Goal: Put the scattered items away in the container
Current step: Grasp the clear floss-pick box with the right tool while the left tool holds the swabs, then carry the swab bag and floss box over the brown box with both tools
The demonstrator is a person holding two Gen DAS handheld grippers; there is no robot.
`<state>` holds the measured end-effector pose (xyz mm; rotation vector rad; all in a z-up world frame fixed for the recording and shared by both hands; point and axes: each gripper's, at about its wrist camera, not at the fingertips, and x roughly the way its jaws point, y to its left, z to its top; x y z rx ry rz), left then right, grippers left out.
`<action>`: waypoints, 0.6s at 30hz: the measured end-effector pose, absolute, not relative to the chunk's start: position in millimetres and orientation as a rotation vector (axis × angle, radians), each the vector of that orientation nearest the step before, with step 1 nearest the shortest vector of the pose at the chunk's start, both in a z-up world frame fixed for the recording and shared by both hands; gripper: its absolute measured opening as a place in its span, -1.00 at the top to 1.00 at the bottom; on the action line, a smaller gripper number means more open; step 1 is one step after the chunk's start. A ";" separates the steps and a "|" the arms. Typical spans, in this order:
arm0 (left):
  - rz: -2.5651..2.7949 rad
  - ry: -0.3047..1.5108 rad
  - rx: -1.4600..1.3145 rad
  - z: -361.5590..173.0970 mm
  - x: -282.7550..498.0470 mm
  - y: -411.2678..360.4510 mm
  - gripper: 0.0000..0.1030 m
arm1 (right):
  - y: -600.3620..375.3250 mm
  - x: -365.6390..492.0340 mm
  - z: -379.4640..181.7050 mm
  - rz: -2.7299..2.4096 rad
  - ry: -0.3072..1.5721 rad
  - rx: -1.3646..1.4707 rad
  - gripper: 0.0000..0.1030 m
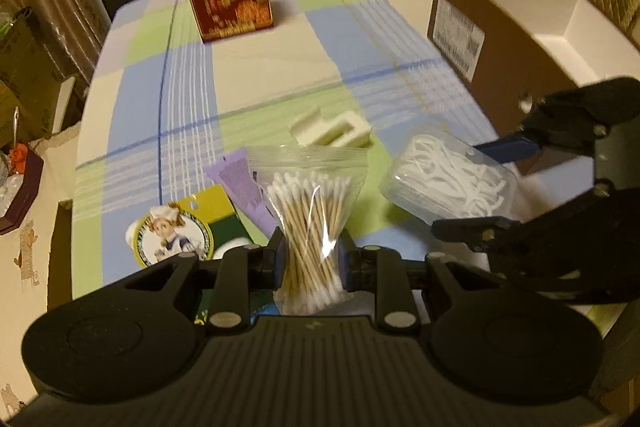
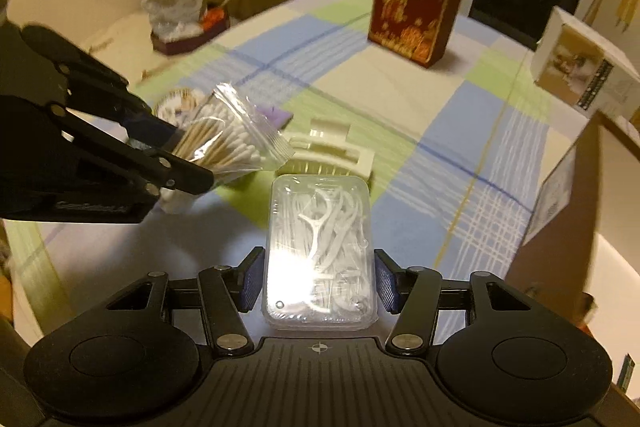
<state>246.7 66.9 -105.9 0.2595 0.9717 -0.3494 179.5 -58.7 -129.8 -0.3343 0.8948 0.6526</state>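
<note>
**K:** Two grips live. Left gripper [image 1: 311,259] is clamped narrow on the cotton swab bag [image 1: 310,227], pads pinching it at mid-length so the sticks bulge above and below the jaws. Ahead of those jaws on the checked tablecloth [image 1: 248,75]: a yellow-green card [image 1: 180,231], a purple packet [image 1: 244,183], a cream hair clip [image 1: 332,129].

**R:** And the right one?

**K:** Right gripper [image 2: 318,281] is set wider — blue pads flank the clear floss pick box [image 2: 320,251] between them. Glare washes out the near end of the box, so I can't confirm real pad contact; it looks held. The container [image 1: 516,27], a brown cardboard box with a white inside, sits ahead and right of the left jaws.

**R:** Risks?

**K:** My read: the thin bag film could slide through the pads, or the bag could sag and snag the box rim. The hard, slick floss box could twist out of a light grip. Both grippers are near each other, so a clash on the way over is possible.

**R:** Blind spots?

**K:** Container floor is hidden and its right side is cut off. Card is partly hidden behind the left gripper.
</note>
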 end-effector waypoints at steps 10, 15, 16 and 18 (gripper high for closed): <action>-0.350 0.893 0.203 -66.5 239.0 44.2 0.59 | -96.5 164.4 -84.6 0.640 0.874 -0.202 -0.14; -0.374 0.870 0.196 -57.3 230.6 26.8 0.59 | -117.3 151.4 -73.2 0.609 0.834 -0.188 -0.14; -0.381 0.856 0.196 -53.6 230.2 21.9 0.59 | -122.9 150.0 -69.7 0.598 0.820 -0.177 -0.14; -0.395 0.830 0.187 -45.7 230.1 12.2 0.59 | -134.3 148.3 -61.6 0.576 0.792 -0.153 -0.14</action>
